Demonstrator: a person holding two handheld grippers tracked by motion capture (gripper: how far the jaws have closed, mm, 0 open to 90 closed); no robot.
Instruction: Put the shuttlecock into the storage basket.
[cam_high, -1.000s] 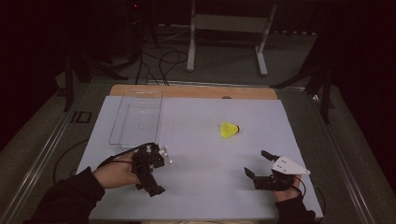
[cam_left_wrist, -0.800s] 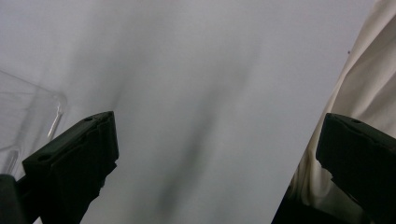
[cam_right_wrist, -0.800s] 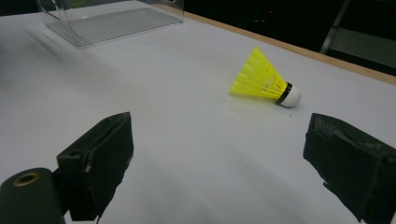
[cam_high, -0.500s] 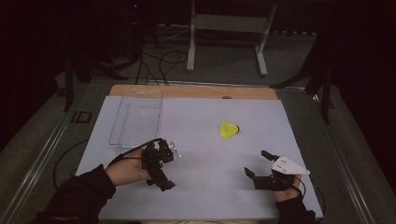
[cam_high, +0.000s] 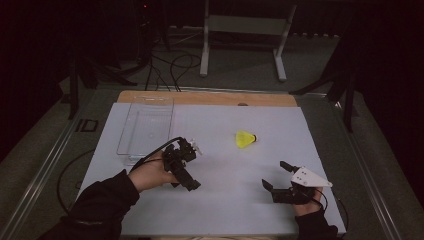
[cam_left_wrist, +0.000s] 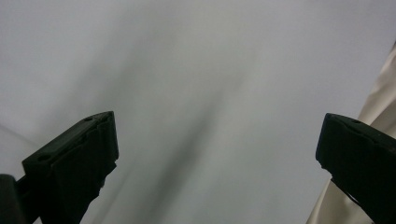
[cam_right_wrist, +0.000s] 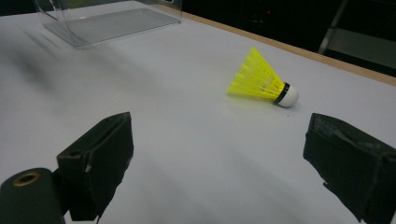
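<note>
Yellow shuttlecock (cam_high: 245, 139) lies on its side mid-counter (cam_high: 225, 200), white cork pointing right, well apart from both grippers: left gripper (cam_high: 186, 172) near clear plastic tray (cam_high: 146, 127), jaws wide open, empty; right gripper (cam_high: 279, 176) at near right, jaws wide open, empty

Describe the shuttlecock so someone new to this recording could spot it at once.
Start from the white table and its clear plastic tray at far left. To the tray's right, apart from it, lies the shuttlecock on its side: the one bright yellow thing there, with a white cork tip.
</note>
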